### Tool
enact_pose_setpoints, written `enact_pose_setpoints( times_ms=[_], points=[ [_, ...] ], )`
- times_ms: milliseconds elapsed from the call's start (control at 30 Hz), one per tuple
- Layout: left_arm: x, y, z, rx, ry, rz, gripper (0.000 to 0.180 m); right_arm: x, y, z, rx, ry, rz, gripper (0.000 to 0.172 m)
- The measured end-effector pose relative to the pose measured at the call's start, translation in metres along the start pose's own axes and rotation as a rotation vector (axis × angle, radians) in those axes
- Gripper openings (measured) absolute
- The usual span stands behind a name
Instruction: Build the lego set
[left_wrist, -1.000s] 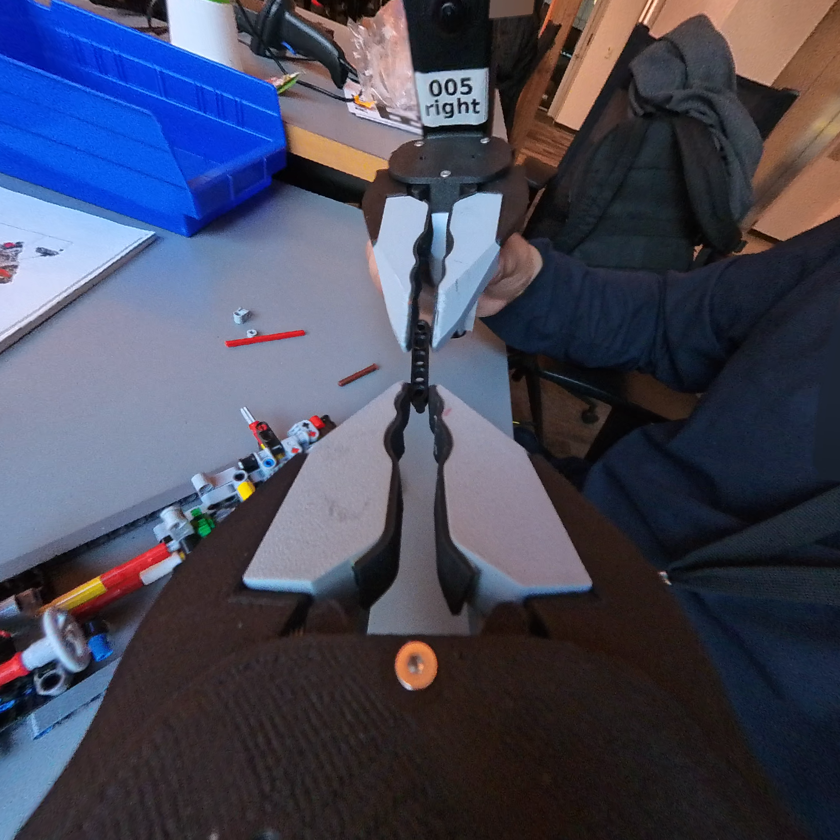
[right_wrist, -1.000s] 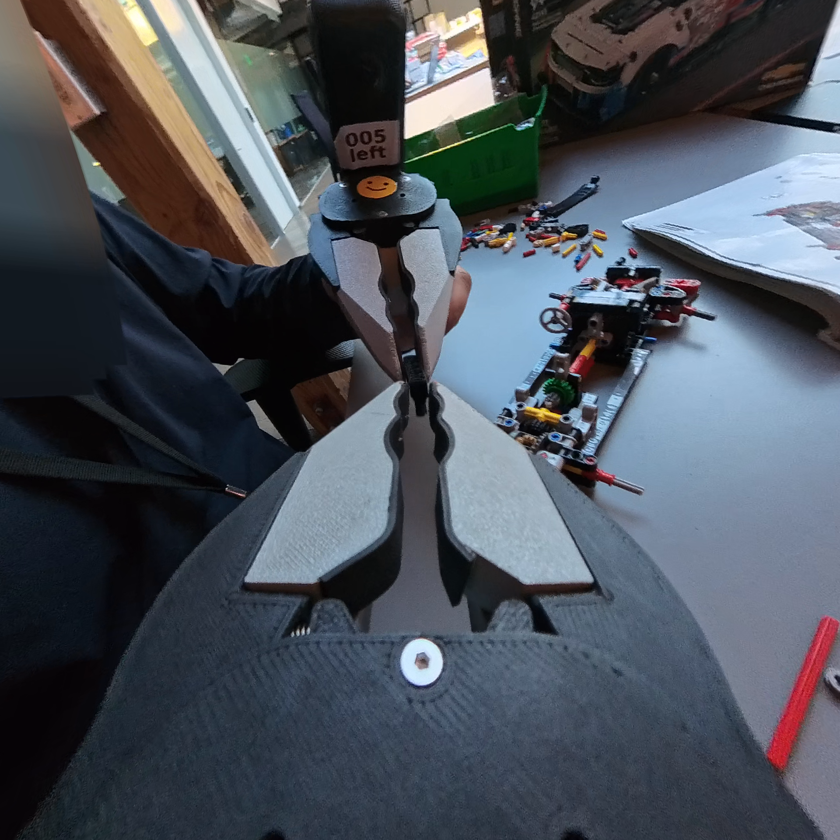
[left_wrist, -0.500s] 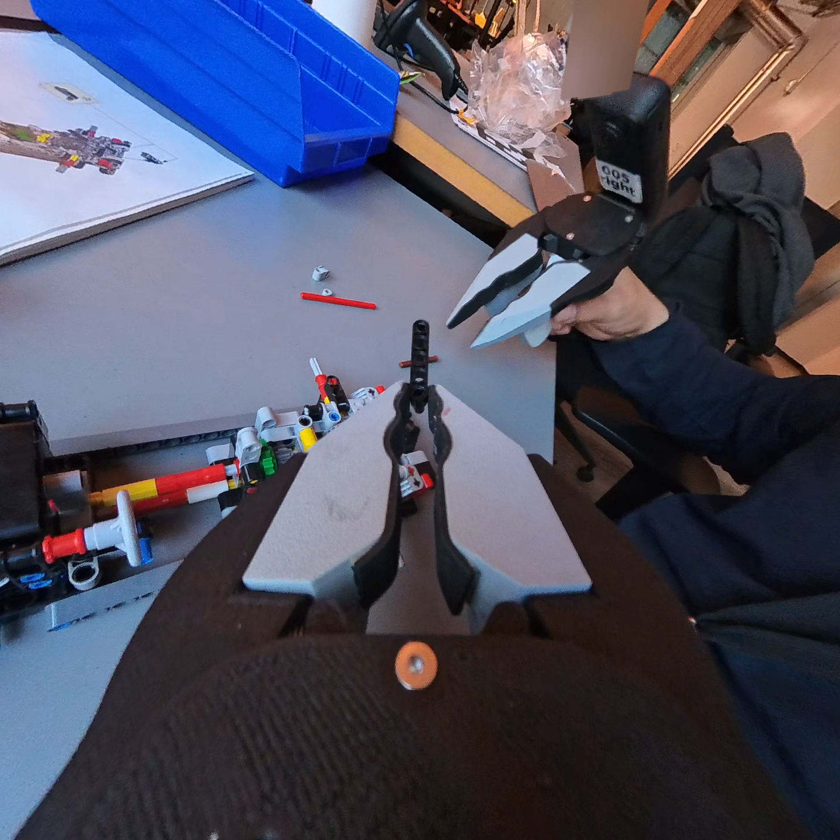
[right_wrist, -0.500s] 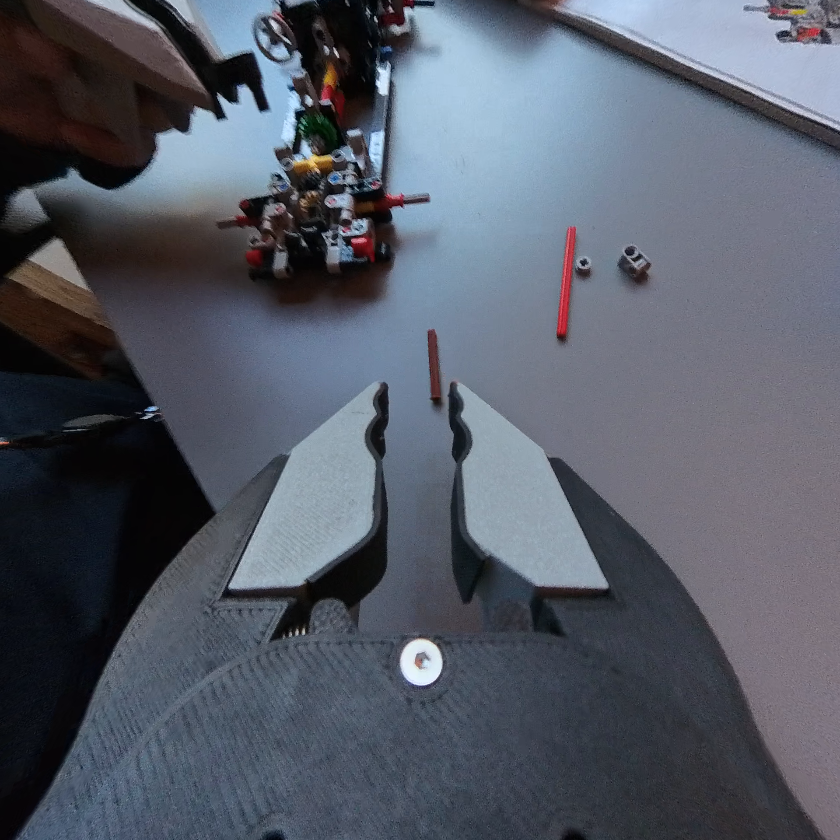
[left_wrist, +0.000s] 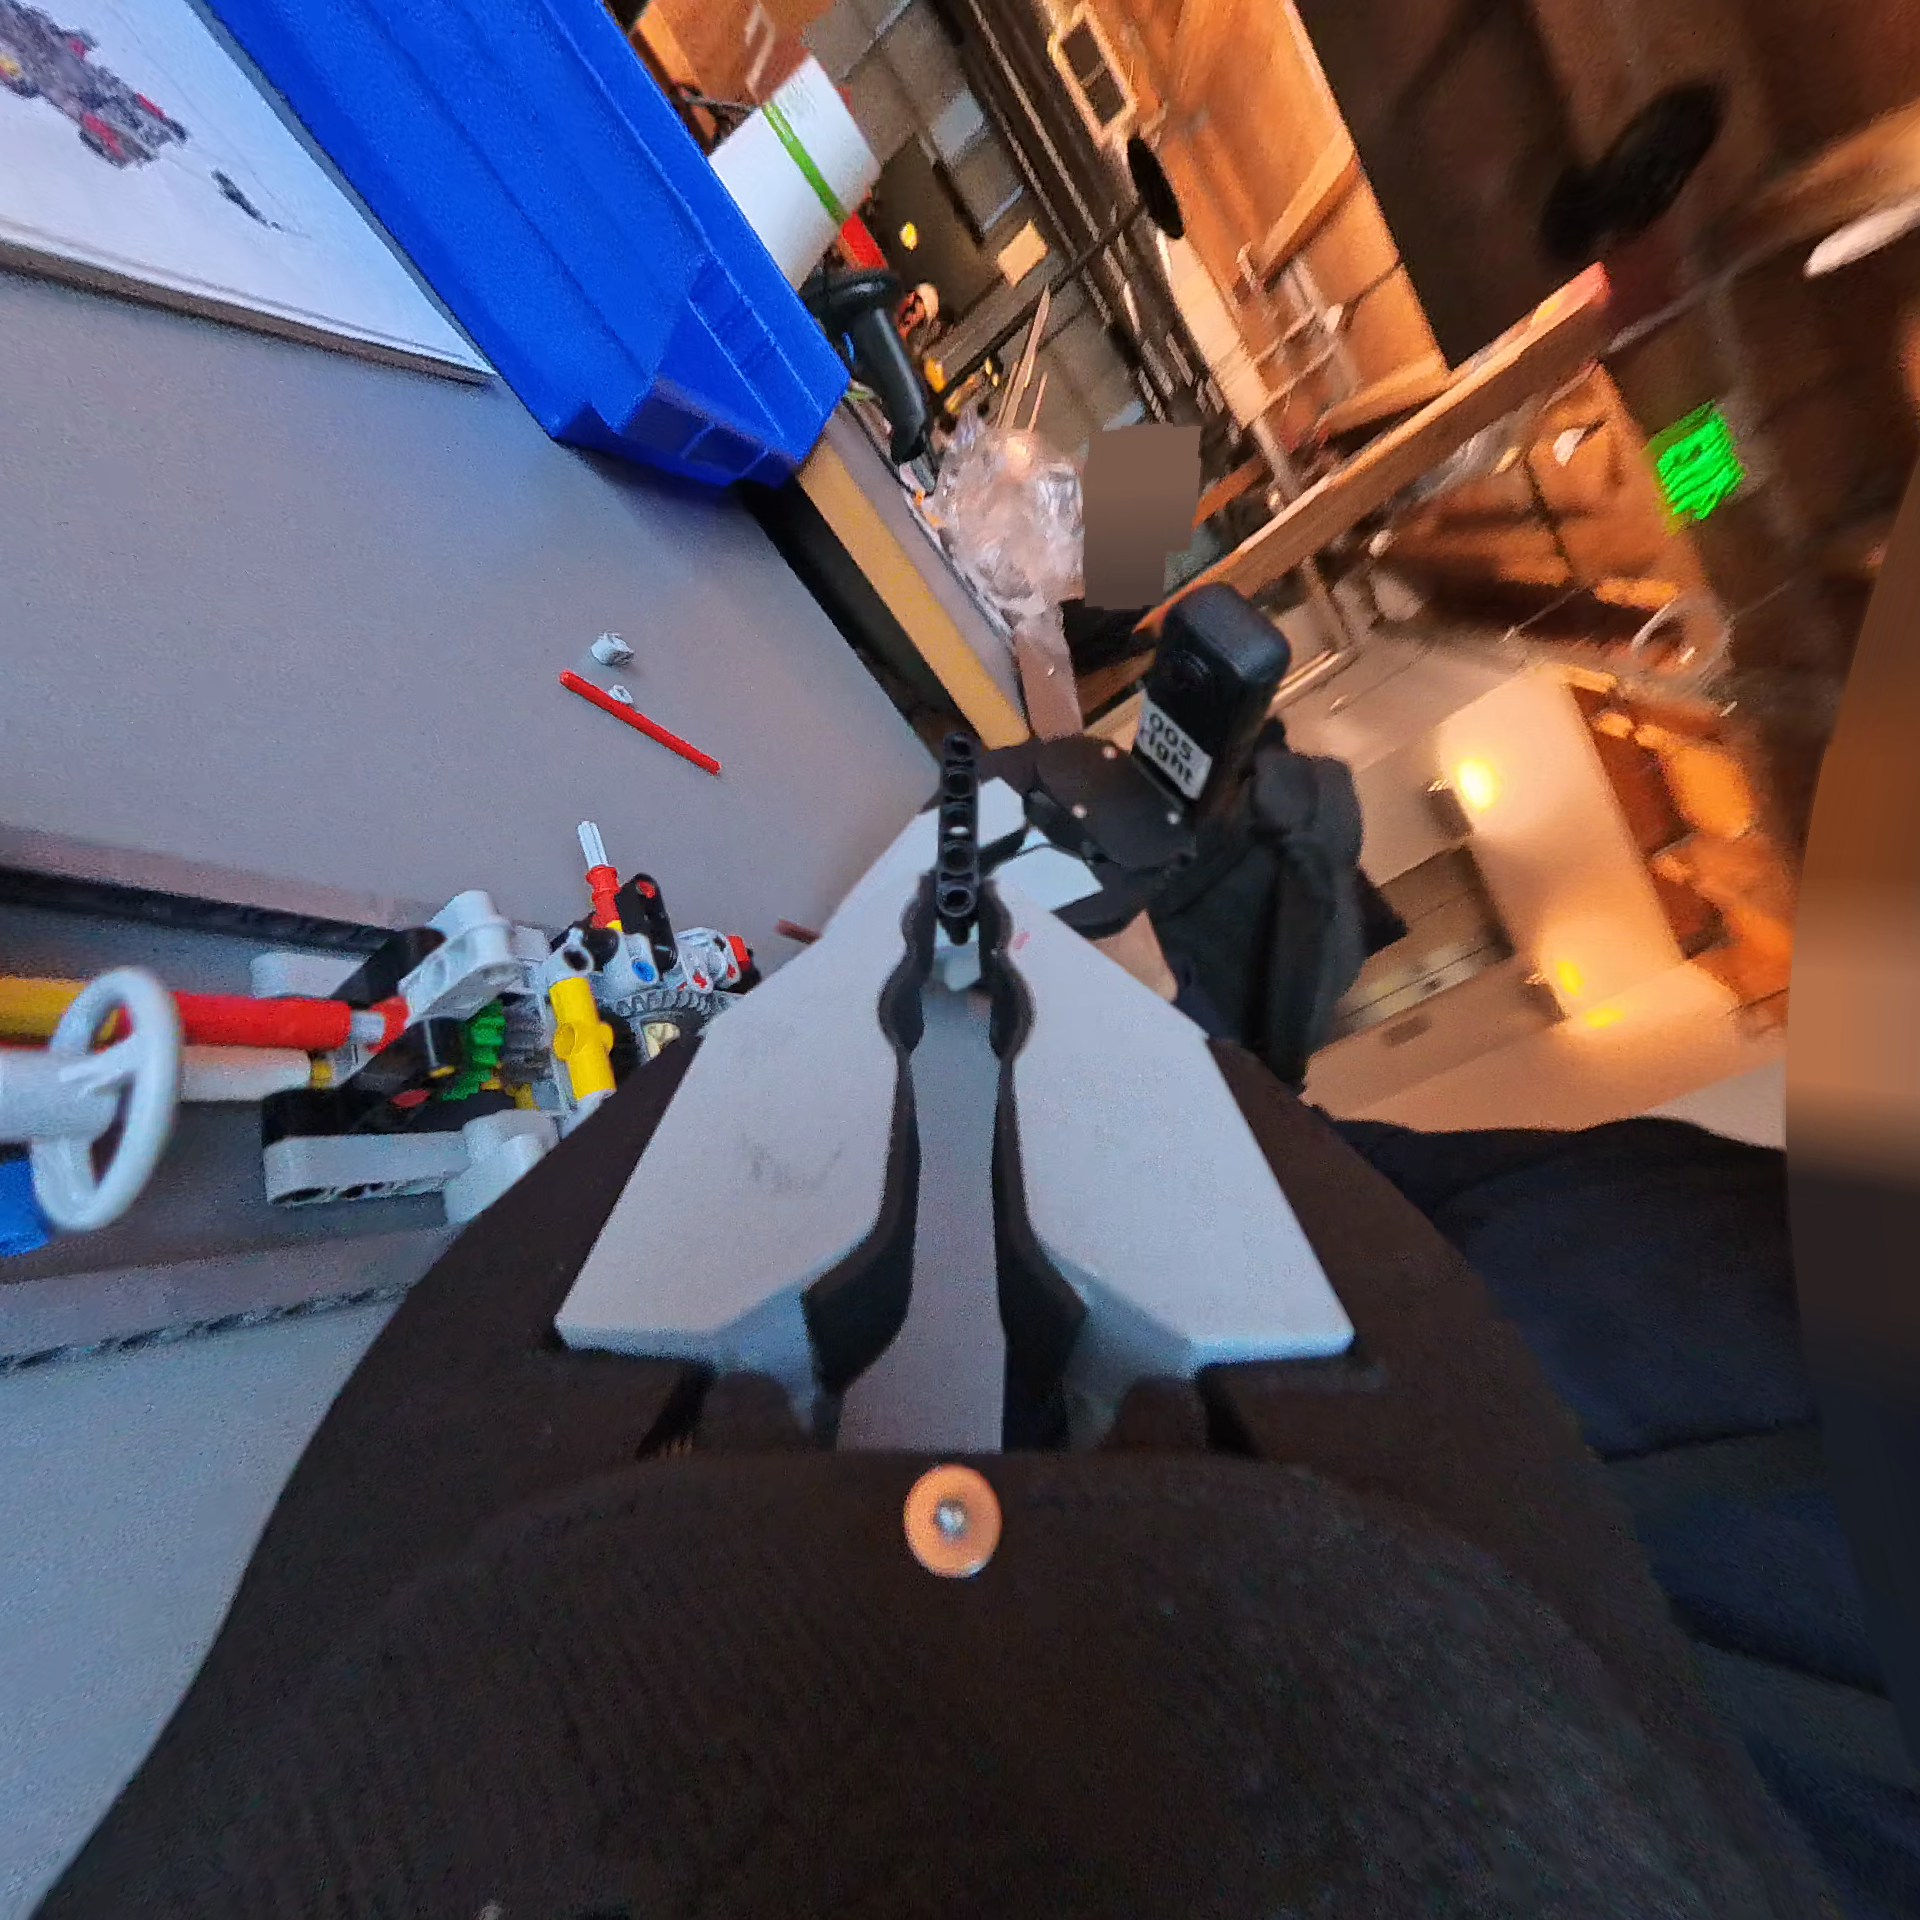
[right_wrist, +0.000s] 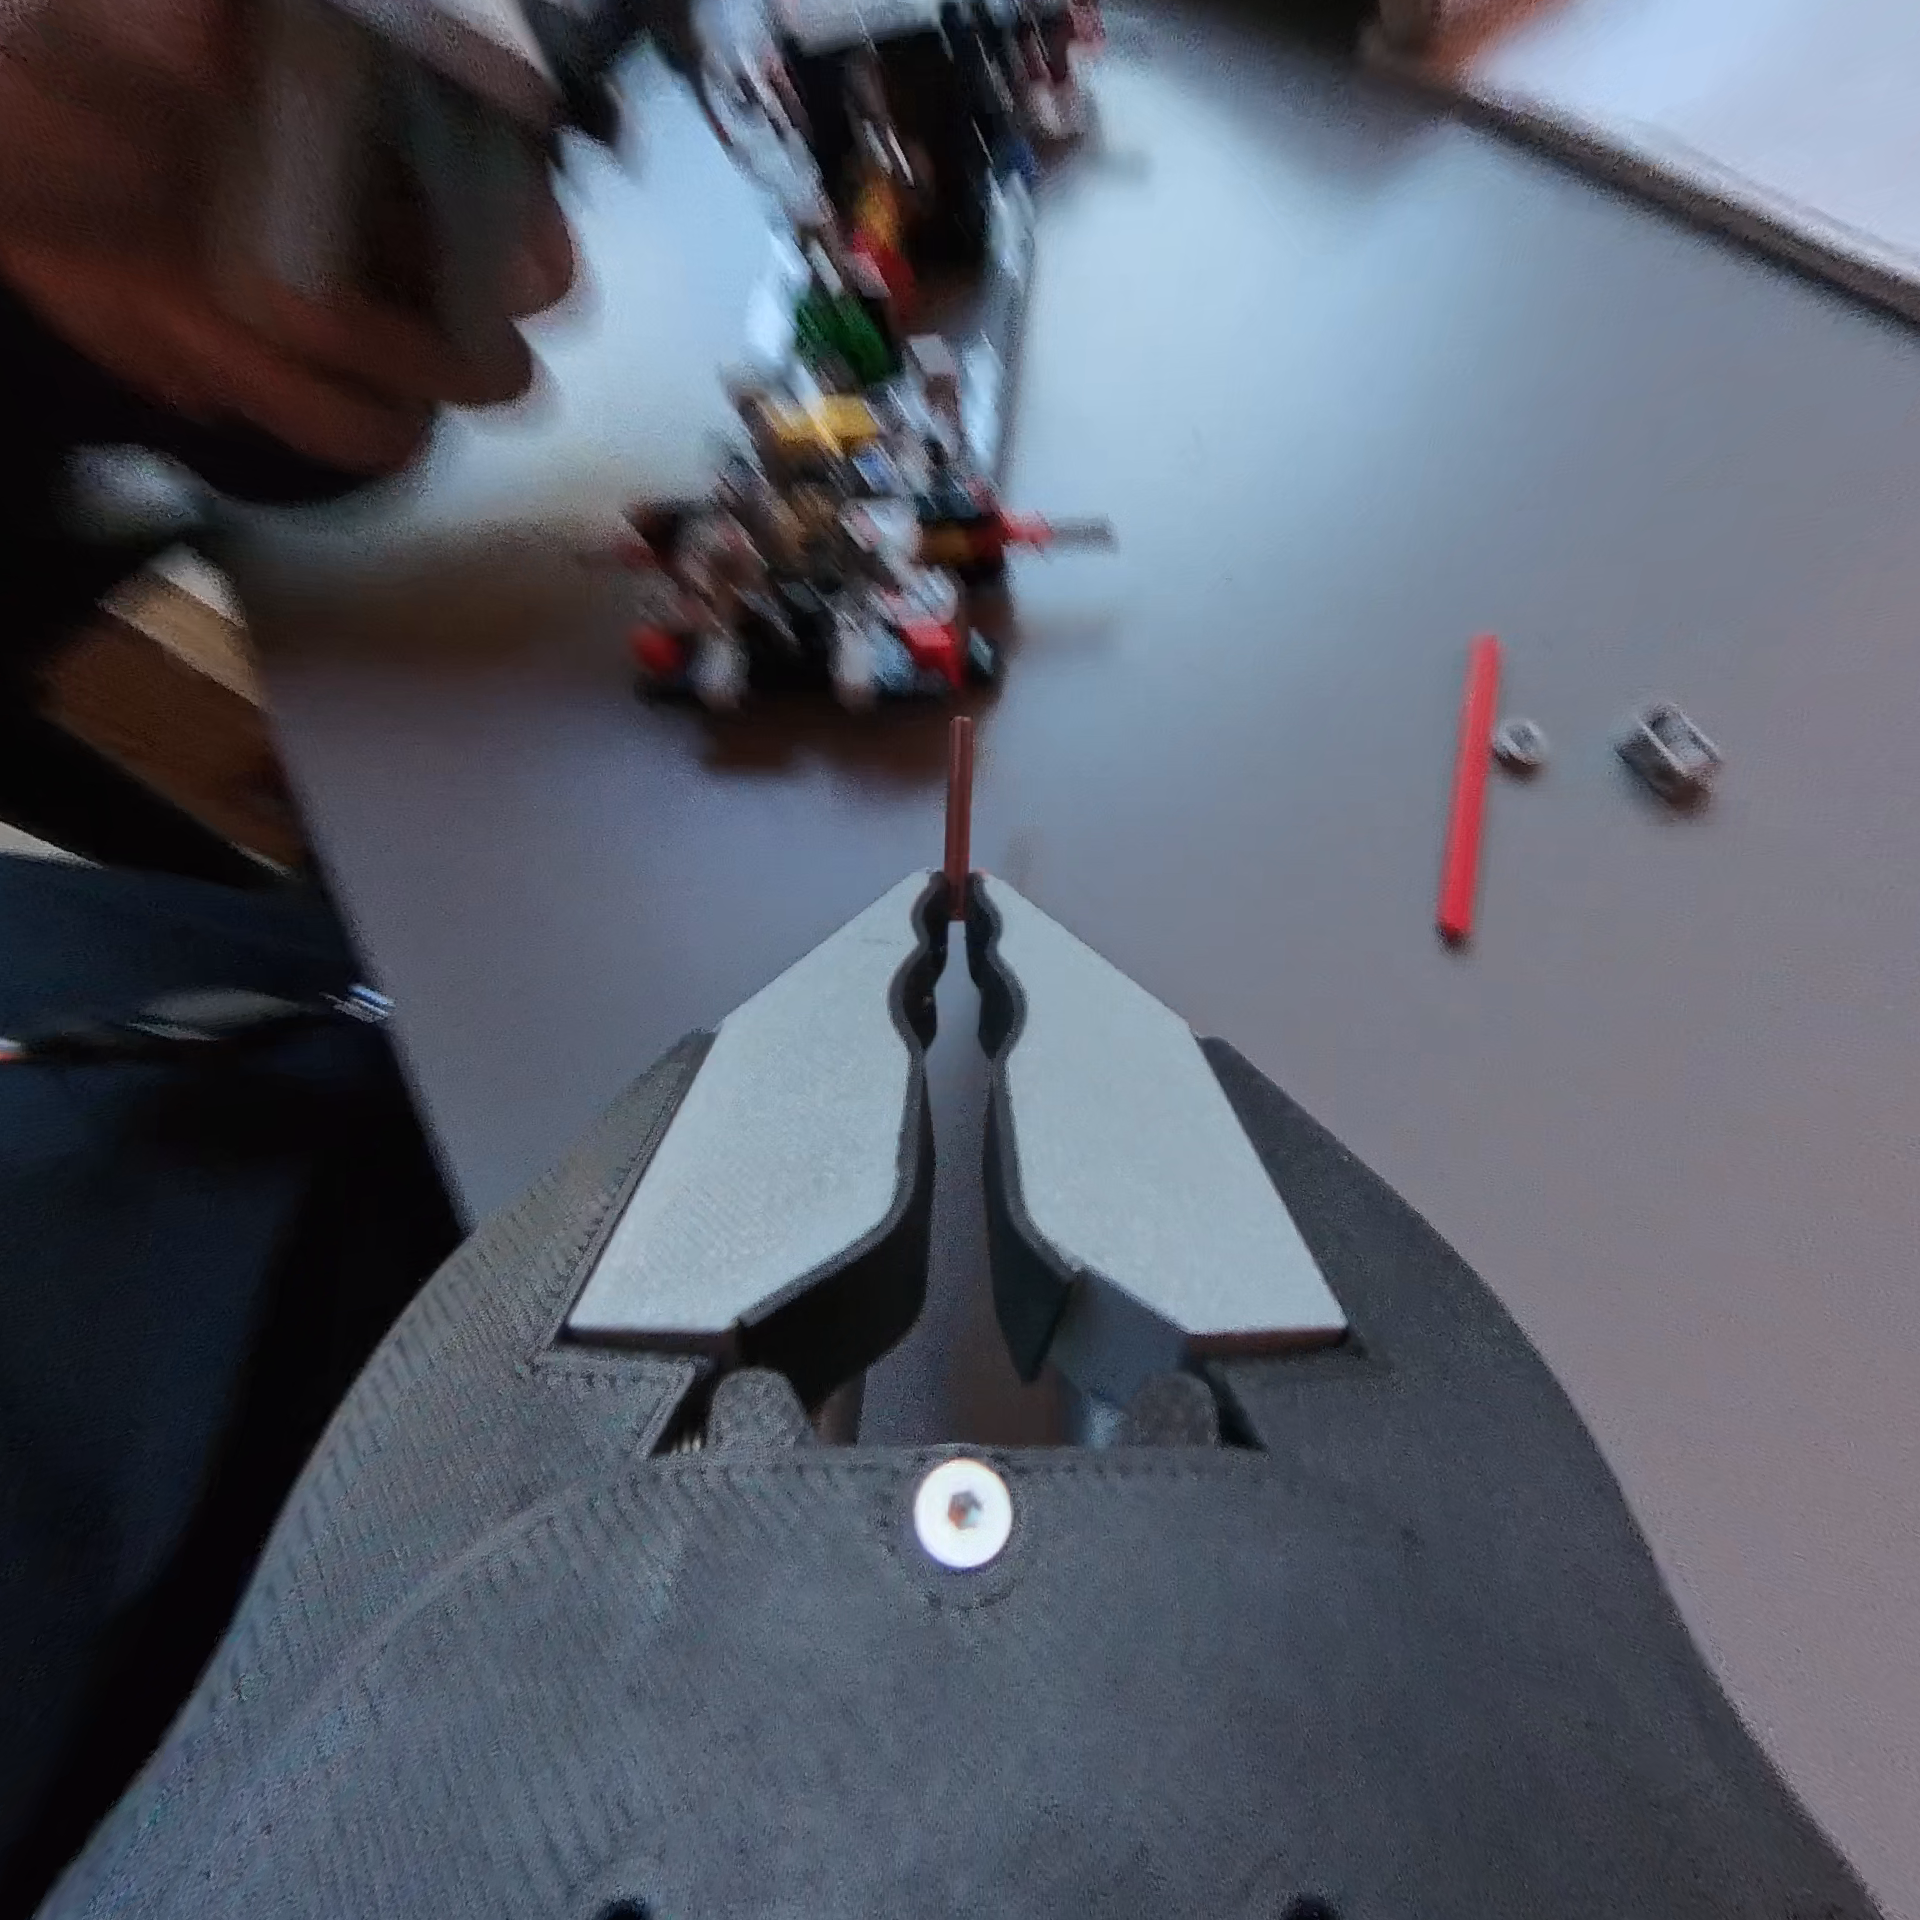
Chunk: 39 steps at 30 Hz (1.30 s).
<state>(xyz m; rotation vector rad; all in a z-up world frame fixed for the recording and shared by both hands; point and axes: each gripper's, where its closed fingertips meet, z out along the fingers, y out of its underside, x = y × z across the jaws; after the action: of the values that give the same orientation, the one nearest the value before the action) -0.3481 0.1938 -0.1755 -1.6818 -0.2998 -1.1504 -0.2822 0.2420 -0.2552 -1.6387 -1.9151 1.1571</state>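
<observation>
**Right tool now pinching the brown axle; left tool carries the black beam alone**

Half a second ago the right tool (right_wrist: 958, 894) hung open above the short dark-brown plastic axle (right_wrist: 958, 810); now its fingertips have closed on the axle's near end, leaving most of the rod sticking forward past the tips, probably so the free end can be fed into something. The background behind it is smeared, so the tool appears to be moving.

At the left of the grey tabletop (left_wrist: 312, 623) lie an open white instruction booklet (left_wrist: 156, 208) and a blue plastic storage bin (left_wrist: 540, 208), clear of the work. Below them sits the partly built multicoloured brick chassis with a white steering wheel (left_wrist: 436, 1018), with a long red axle (left_wrist: 639, 722) and two small grey bushings (left_wrist: 613, 649) loose beside it.

The left tool (left_wrist: 956, 935) grips a black perforated beam (left_wrist: 956, 831) by its lower end, holes exposed above the tips, seemingly kept reachable for the axle.

The right tool's camera housing bears a white sticker with printed characters (left_wrist: 1169, 748); a green lit sign (left_wrist: 1699, 473) glows far right, too blurred to read.
</observation>
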Motion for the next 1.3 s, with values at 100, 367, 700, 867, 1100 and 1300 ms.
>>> enact_pose_setpoints(
  times_ms=[100,367,700,867,1100,1300],
  points=[
    [-0.001,-0.002,0.0,0.045,0.037,-0.082,0.005,-0.029,-0.043,-0.007,0.188,-0.145,0.086,0.0],
    [0.016,0.0,0.004,0.075,0.214,-0.271,0.005,-0.058,-0.085,-0.005,0.274,-0.32,0.182,0.0],
    [0.016,-0.001,0.004,0.077,0.241,-0.293,0.005,-0.054,-0.083,-0.008,0.257,-0.309,0.208,0.0],
    [0.014,0.001,0.006,0.07,0.224,-0.281,0.005,-0.05,-0.08,-0.005,0.242,-0.298,0.208,0.0],
    [0.012,0.007,0.008,0.032,0.176,-0.21,0.005,-0.052,-0.078,-0.007,0.216,-0.283,0.165,0.0],
    [0.012,0.012,0.009,-0.007,0.133,-0.143,0.005,-0.053,-0.078,-0.006,0.217,-0.305,0.163,0.0]
  ],
)
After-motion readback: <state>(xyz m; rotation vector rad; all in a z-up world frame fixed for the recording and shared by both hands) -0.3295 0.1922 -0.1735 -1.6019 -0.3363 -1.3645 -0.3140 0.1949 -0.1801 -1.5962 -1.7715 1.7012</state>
